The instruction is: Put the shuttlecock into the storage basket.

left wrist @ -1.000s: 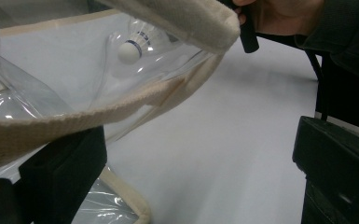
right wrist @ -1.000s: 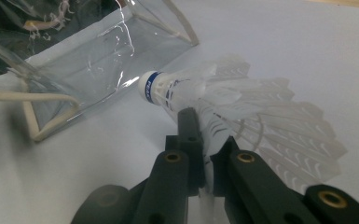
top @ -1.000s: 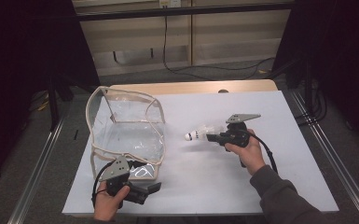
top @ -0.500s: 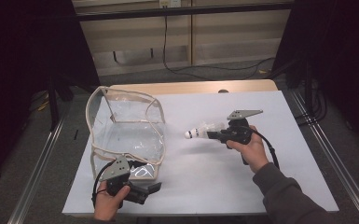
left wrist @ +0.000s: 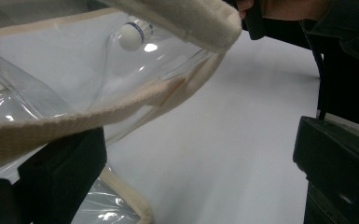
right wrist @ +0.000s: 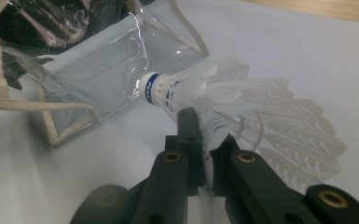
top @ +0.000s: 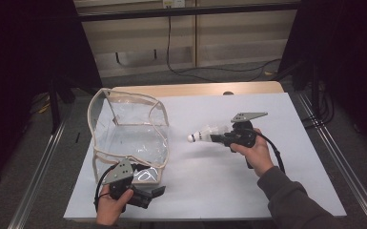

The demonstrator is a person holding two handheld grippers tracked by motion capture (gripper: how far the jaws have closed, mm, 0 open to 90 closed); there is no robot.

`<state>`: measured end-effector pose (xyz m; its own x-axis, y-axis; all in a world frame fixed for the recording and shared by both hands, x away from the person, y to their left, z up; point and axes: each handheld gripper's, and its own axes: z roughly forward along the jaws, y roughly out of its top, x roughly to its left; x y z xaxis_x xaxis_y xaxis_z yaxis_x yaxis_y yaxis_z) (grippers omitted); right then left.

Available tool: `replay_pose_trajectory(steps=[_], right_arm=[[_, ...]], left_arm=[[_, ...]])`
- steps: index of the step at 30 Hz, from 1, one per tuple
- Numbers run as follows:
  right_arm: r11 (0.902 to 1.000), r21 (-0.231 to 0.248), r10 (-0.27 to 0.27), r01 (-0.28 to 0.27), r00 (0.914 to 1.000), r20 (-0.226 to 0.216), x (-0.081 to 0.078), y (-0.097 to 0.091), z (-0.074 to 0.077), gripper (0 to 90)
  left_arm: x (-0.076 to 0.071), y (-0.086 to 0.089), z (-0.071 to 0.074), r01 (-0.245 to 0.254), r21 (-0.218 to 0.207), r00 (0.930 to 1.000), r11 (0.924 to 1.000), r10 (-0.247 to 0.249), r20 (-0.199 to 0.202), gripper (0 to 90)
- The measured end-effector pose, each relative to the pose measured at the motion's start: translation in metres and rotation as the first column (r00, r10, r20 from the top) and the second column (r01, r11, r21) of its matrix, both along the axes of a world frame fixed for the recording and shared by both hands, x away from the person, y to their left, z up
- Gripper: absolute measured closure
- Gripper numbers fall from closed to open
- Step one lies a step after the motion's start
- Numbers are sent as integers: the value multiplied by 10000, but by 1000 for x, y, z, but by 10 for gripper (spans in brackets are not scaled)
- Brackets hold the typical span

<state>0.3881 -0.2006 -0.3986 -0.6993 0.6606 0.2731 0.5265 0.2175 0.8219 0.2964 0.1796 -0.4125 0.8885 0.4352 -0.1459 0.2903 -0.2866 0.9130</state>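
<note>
Your left tool (top: 156, 192) is clamping the clear bag's (top: 128, 138) trim at 7 o'clock on the tabletop (top: 209, 191). Your right tool (top: 217, 138) is pinching the shuttlecock (top: 202, 135) feathers at centre, cork pointing toward 9 o'clock, near the bag's mouth.

The person is wearing a dark grey sleeve (top: 290, 200) with a soft, knitted look on the right arm. Each hand is carrying a black gripper. The left gripper (top: 158, 191) is showing a grey three-cornered plate (top: 120, 171) on top, with small dark holes in it, and a black cable (top: 100, 183) is looping from its back. The right gripper (top: 218, 138) is carrying the same kind of grey plate (top: 249, 116), and its black cable (top: 272, 150) is curving along the wrist. In the right gripper view, the black jaw arms are showing round brass-coloured screw bushings (right wrist: 246, 157). In the left gripper view, the jaws are looking like blocky matte black pieces.
</note>
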Motion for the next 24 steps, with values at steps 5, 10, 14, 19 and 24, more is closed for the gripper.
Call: replay_pose_trajectory(steps=[5, 10, 14, 19, 24], right_arm=[[10000, 16, 97, -97, 9999, 30, 0, 2, 5, 875], [9999, -9, 150, -150, 9999, 55, 1, 5, 12, 875], [9997, -74, 252, -252, 9996, 83, 2, 6, 18, 875], [9993, -129, 349, -348, 9993, 102, 2, 9, 24, 875], [9990, -132, 439, -436, 9988, 202, 4, 11, 32, 875]], left_arm=[[-1, 0, 0, 27, 12, 10000, 10000, -27, -1, 28], [-1, 0, 0, 12, -18, 10000, 10000, -12, -20, 30], [0, 0, -1, 19, -32, 10000, 10000, -19, -20, 28], [0, 0, -1, 41, -6, 10000, 10000, -41, 10, 28], [-1, 0, -1, 29, 15, 10000, 10000, -29, 6, 29]])
